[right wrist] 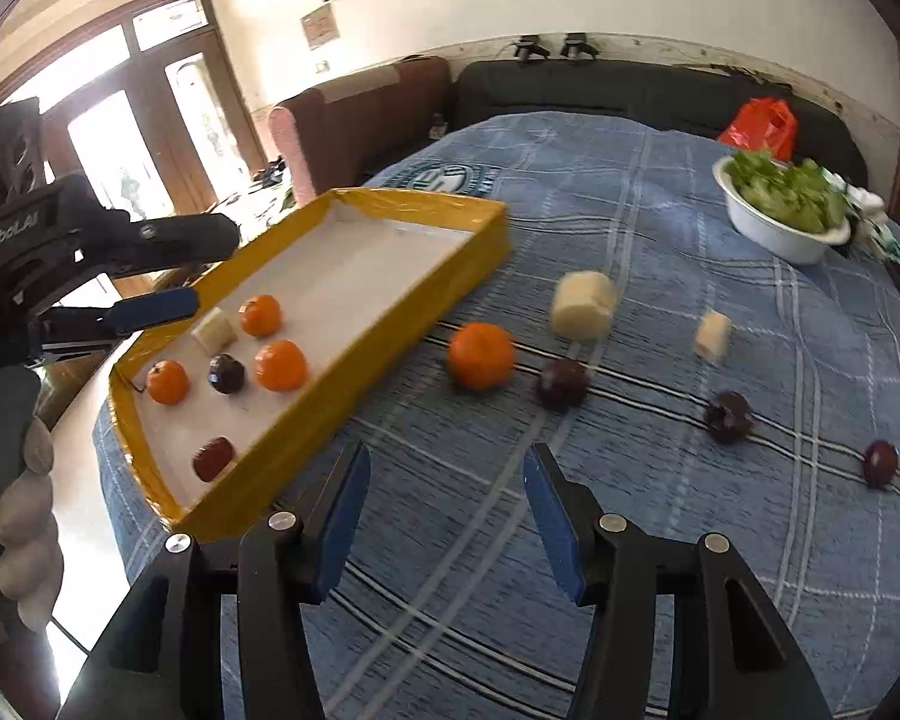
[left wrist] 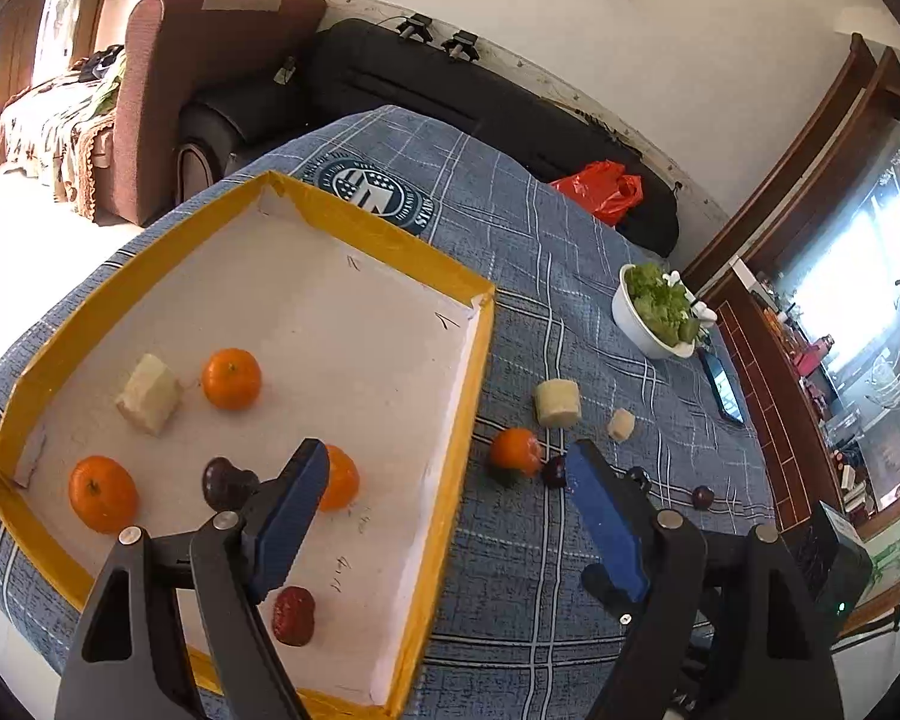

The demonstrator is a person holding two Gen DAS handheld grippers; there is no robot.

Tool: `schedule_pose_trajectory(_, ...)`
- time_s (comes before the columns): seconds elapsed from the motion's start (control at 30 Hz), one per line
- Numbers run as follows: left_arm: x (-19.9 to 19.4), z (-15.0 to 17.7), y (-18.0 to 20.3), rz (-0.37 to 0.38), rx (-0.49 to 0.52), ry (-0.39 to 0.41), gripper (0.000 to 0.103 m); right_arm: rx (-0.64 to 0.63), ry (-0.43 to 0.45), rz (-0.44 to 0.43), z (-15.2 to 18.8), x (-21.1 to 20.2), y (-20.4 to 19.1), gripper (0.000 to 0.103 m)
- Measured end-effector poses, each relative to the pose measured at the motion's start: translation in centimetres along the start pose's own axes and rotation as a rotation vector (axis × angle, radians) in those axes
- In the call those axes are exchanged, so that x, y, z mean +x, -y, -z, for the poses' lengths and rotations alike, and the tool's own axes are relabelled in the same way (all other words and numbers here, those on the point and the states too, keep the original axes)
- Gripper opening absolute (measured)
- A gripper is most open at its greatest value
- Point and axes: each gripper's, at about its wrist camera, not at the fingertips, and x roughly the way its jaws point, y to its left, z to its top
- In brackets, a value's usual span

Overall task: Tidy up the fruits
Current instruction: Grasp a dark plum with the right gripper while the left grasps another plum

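Left gripper (left wrist: 450, 480) is hanging with jaws spread wide and empty over the near rim of the yellow-edged tray (left wrist: 477, 372); one finger is partly hiding an orange (left wrist: 339, 477) inside. Right gripper (right wrist: 447, 480) is standing half-spread, empty, over bare blue tablecloth (right wrist: 660, 540) — blurring beyond it are a loose orange (right wrist: 480, 356), pale chunks and dark fruits lying outside the tray.

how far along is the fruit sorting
Roughly half done. The yellow-edged tray already holds three oranges, a pale chunk, a dark plum and a red fruit. Both grippers are open and empty. Left on the blue tablecloth: one orange, two pale chunks, three or four dark plums.
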Motion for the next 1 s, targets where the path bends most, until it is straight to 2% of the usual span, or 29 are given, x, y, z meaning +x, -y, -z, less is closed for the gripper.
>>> schedule_pose_trajectory(0.17, 2.3, 0.9, 2.5, 0.011, 0.035, -0.045, 0.081, 0.146, 0.014, 0.091, 1.0, -1.8, 7.0, 0.058)
schedule_pose_trajectory(0.37, 5.0, 2.2, 6.2, 0.011, 0.146, -0.096, 0.081, 0.197, 0.047, 0.160, 0.4, -2.5, 10.5, 0.058)
schedule_pose_trajectory(0.73, 8.9, 3.7, 10.6, -0.019, 0.415, -0.129, 0.081, 0.167, 0.015, 0.144, -1.8, 0.9, 11.6, 0.058)
schedule_pose_trajectory(0.83, 9.9, 3.8, 11.3, -0.032, 0.463, -0.138, 0.071, 0.160, 0.011, 0.135, -2.0, 1.7, 11.8, 0.057)
schedule_pose_trajectory(0.93, 10.9, 4.0, 12.1, -0.032, 0.497, -0.155, 0.058, 0.149, 0.007, 0.125, -1.9, 2.1, 11.9, 0.035)
schedule_pose_trajectory(0.97, 11.2, 4.1, 12.3, -0.030, 0.506, -0.161, 0.055, 0.150, -0.002, 0.113, -1.9, 2.3, 12.0, 0.031)
schedule_pose_trajectory(1.0, 11.5, 4.1, 12.5, -0.032, 0.514, -0.164, 0.054, 0.155, -0.001, 0.101, -1.8, 2.3, 12.1, 0.031)
